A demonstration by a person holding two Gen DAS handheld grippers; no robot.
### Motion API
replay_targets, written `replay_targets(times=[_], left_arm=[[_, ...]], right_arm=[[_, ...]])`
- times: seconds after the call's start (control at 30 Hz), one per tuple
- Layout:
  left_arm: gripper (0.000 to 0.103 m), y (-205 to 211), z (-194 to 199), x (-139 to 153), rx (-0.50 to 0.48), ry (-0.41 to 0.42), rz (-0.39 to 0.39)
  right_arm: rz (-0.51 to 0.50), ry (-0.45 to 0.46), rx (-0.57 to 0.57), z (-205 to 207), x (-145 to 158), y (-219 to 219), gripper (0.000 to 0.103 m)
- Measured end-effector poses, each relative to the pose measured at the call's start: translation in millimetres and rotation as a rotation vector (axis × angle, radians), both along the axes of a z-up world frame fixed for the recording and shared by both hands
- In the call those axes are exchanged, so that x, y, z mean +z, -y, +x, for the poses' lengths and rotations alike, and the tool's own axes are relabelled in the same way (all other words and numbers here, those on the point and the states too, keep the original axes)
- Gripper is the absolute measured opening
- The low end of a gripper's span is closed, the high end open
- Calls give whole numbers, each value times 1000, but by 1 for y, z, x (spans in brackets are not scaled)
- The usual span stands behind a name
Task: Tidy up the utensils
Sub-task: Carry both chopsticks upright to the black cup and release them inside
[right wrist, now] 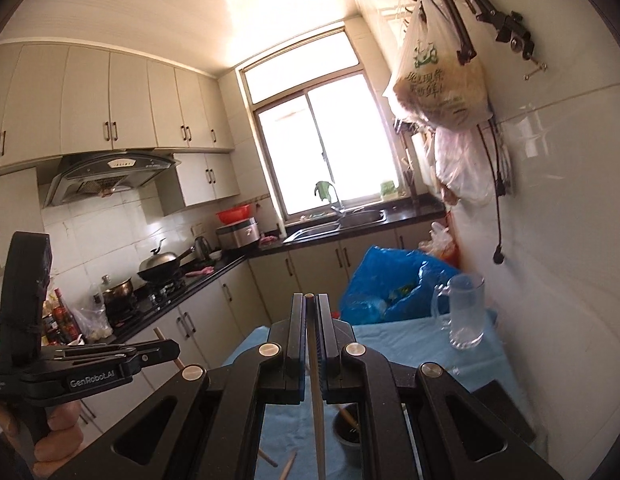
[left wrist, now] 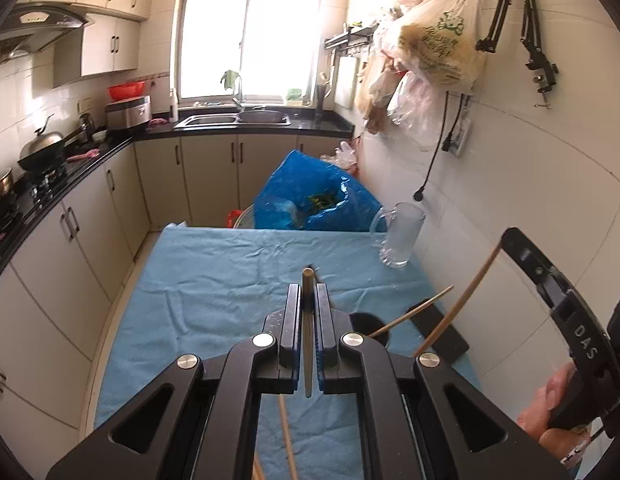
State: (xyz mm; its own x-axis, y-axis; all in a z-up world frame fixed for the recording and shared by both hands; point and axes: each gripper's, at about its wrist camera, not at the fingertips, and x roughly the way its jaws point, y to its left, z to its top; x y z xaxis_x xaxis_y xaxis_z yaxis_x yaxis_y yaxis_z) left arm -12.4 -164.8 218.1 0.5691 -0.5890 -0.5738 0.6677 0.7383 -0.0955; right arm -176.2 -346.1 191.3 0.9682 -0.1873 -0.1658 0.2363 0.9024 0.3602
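My left gripper (left wrist: 308, 294) is shut on a wooden chopstick (left wrist: 307, 344) that runs upright between its pads, above the blue cloth on the table (left wrist: 214, 300). My right gripper (right wrist: 309, 304) is shut on another wooden chopstick (right wrist: 318, 412), held higher and to the right; it shows at the right edge of the left wrist view (left wrist: 566, 312) with its chopstick (left wrist: 458, 304) curving down. A dark round holder (left wrist: 368, 322) on the cloth has one chopstick (left wrist: 410, 313) leaning in it; the holder also shows in the right wrist view (right wrist: 350, 430). Loose chopsticks (left wrist: 288, 440) lie on the cloth below.
A glass mug (left wrist: 400, 236) stands at the table's far right by the tiled wall. A black flat block (left wrist: 442, 330) lies right of the holder. A blue plastic bag (left wrist: 318, 196) sits beyond the table. Kitchen counters with stove and sink run along the left and back.
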Motion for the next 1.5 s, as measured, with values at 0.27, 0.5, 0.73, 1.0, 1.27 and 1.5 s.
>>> replay_targets(times=[0.27,0.5,0.73,1.0,1.27,1.5], left_arm=[[5,38,9,25,-31,13,-21],[5,71,24,28,-47,-19,-31],[5,98,40,-2,-52,-75,13],[5,104,55,-31,-30,-126,48],[5,103,66,-46,-12,-166,64],[19,99,69,-44,-11,-176,53]], right_arm=[[2,7,-45,9,20,29,5],[-13,4,-97,27,26,47,5],[11,-48,-94,48,3,61,5],[33,-123,-80,68,-27,66,5],[56,-183,-81,79,-46,70,5],[86,-199,-86,78,-47,76,6]])
